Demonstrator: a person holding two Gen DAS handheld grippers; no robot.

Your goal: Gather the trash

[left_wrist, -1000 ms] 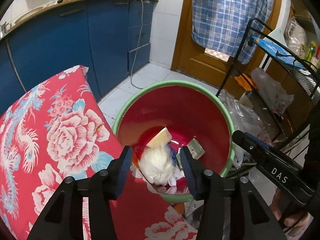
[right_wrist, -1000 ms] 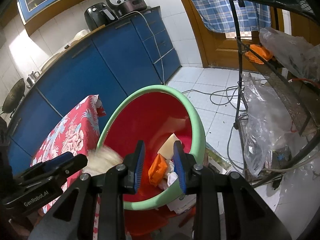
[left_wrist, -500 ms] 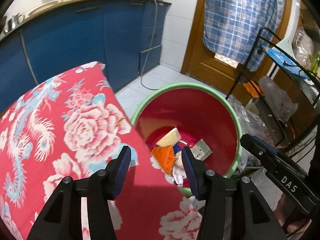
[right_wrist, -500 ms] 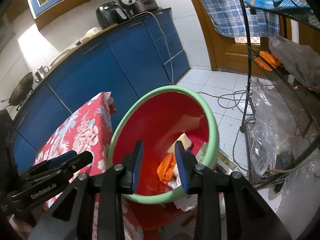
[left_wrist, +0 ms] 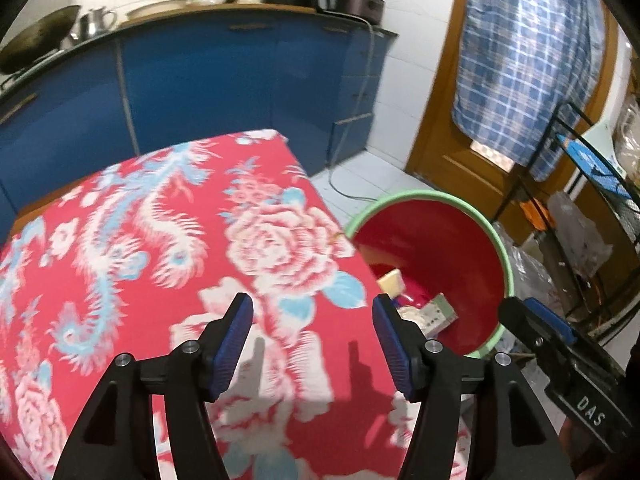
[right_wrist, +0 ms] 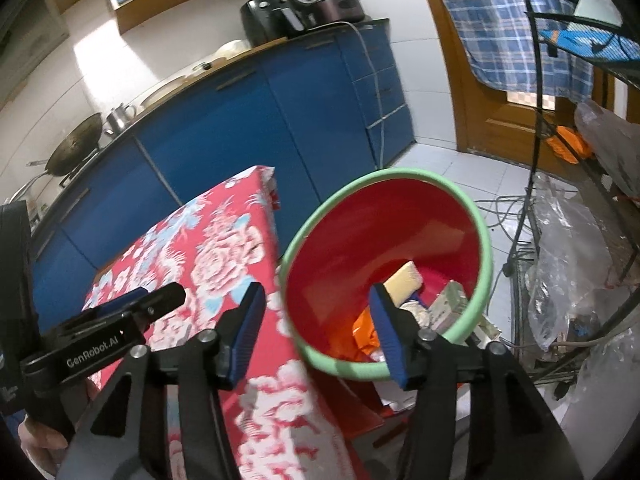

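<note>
A red bin with a green rim (left_wrist: pixel 505 256) (right_wrist: pixel 485 240) stands on the floor beside the table. It holds trash: a yellow sponge (right_wrist: pixel 404 277), an orange wrapper (right_wrist: pixel 366 332), a small carton (left_wrist: pixel 438 312) and crumpled white paper. My left gripper (left_wrist: pixel 312 342) is open and empty above the floral red tablecloth (left_wrist: pixel 160 240), left of the bin. My right gripper (right_wrist: pixel 316 330) is open and empty over the table's edge and the bin's near rim. Each gripper shows at the side of the other's view.
Blue kitchen cabinets (left_wrist: pixel 200 80) run behind the table, with a wok and appliances on the counter. A black wire rack (right_wrist: pixel 560 160) with plastic bags stands right of the bin. A wooden door (left_wrist: pixel 460 140) with a plaid cloth is at the back. Cables lie on the tiled floor.
The white crumpled paper left my left gripper and lies in the bin. Both grippers pulled back over the table. The right gripper's jaws opened wide.
</note>
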